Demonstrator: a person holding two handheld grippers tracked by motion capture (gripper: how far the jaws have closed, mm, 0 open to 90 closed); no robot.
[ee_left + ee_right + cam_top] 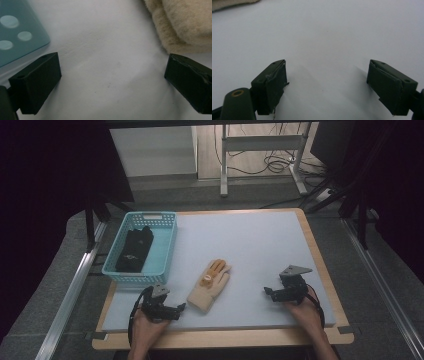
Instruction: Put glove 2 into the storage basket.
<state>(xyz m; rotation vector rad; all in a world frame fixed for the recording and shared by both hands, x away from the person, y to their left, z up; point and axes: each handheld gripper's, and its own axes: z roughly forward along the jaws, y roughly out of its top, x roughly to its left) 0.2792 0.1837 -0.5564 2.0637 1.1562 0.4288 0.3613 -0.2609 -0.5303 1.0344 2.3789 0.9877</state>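
A cream knit glove (210, 285) with orange fingertips lies flat on the grey mat, cuff toward me. In the left gripper view its fuzzy cuff (186, 23) fills the upper right corner. My left gripper (180, 309) rests low on the mat just left of the cuff, jaws wide apart with only bare mat between them (112, 77). My right gripper (268, 292) sits on the mat well to the right of the glove, open and empty (327, 85); a strip of the glove (229, 3) shows at that view's top left.
A teal plastic basket (165, 250) stands at the left of the mat and holds a black glove (134, 249). Its corner (17, 35) shows close to my left gripper. The wooden table edge (225, 337) runs along the front. A metal frame and cables stand beyond the table.
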